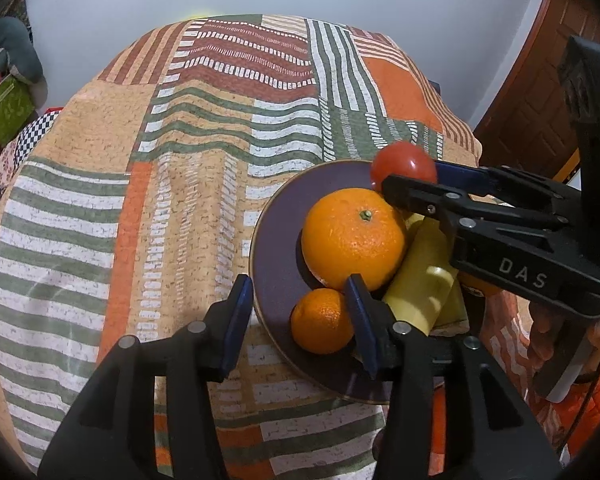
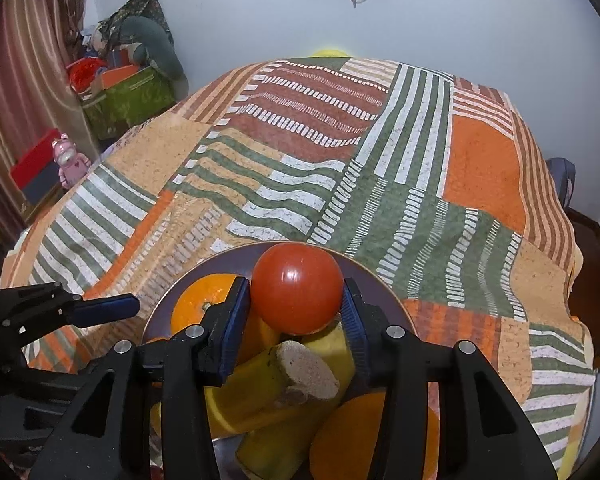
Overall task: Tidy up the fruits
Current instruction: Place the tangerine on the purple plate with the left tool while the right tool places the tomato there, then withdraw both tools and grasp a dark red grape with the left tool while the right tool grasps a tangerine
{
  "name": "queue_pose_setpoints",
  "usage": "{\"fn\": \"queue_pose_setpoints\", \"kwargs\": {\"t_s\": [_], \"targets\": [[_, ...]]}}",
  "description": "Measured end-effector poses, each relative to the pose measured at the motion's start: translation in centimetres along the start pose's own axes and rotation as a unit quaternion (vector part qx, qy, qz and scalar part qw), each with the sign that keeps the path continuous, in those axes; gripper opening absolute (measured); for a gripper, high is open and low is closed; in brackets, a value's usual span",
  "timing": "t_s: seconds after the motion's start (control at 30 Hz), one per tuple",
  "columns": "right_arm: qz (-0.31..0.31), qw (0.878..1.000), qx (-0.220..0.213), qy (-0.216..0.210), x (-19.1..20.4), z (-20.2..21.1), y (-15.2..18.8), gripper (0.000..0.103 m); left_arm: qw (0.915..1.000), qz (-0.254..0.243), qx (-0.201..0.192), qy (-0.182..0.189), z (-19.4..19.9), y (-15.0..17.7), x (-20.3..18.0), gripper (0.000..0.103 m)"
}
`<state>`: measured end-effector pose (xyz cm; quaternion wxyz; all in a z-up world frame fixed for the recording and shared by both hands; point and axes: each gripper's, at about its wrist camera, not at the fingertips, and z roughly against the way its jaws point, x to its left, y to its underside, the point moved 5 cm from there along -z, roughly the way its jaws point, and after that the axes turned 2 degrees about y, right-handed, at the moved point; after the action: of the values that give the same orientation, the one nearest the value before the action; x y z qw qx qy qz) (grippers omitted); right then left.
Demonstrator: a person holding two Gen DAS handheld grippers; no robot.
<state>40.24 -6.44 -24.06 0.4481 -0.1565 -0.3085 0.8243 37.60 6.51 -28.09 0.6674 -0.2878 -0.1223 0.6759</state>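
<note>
Right tool (image 2: 298, 308) is clamped on the tomato (image 2: 298, 287), over the plate's (image 2: 384, 286) far side. Left tool (image 1: 298, 316) stands apart, empty, small orange (image 1: 322, 320) between its fingers. Risks: squeezing too hard bruises the tomato; release onto the pile sends it rolling onto the counter (image 1: 140, 200).

The left tool (image 1: 296, 312) reaches forward and slightly downward with its blue-padded fingers (image 1: 236, 316) spread wide and nothing between them. The right tool (image 2: 298, 304) comes in from the right across the left one's view (its black body (image 1: 512, 240) marked "DAS"), its pads pressed against both sides of a round red fruit (image 2: 298, 288), carried level.
</note>
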Motion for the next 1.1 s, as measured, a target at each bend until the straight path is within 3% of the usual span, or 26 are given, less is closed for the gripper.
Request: {"fn": "queue_pose_setpoints", "kwargs": {"t_s": [0.07, 0.3, 0.5, 0.7, 0.87, 1.1], "targets": [[0.004, 1.000, -0.002, 0.002, 0.0, 0.5, 0.2, 0.052, 1.0000, 0.002, -0.001, -0.002, 0.4, 0.1, 0.0, 0.048], [0.007, 1.000, -0.019, 0.005, 0.6, 3.7, 0.8, 0.052, 0.9998, 0.002, -0.020, -0.005, 3.7, 0.3, -0.5, 0.048], [0.002, 0.998, -0.056, 0.007, 1.3, 9.5, 1.8, 0.053, 0.9989, -0.007, -0.046, -0.006, 8.2, 0.9, -1.5, 0.048], [0.001, 0.997, -0.080, 0.015, 2.1, 14.1, 4.1, 0.057, 0.9976, -0.022, -0.064, -0.011, 12.4, 2.8, -2.9, 0.057], [-0.002, 0.997, -0.077, 0.012, 3.1, 15.9, 7.1, 0.058, 0.9979, -0.030, -0.057, -0.009, 13.7, 5.3, -4.0, 0.063], [-0.017, 0.999, -0.037, 0.000, 3.9, 14.9, 12.0, 0.059, 0.9990, -0.038, -0.023, 0.000, 12.9, 9.2, -5.1, 0.063]]}}
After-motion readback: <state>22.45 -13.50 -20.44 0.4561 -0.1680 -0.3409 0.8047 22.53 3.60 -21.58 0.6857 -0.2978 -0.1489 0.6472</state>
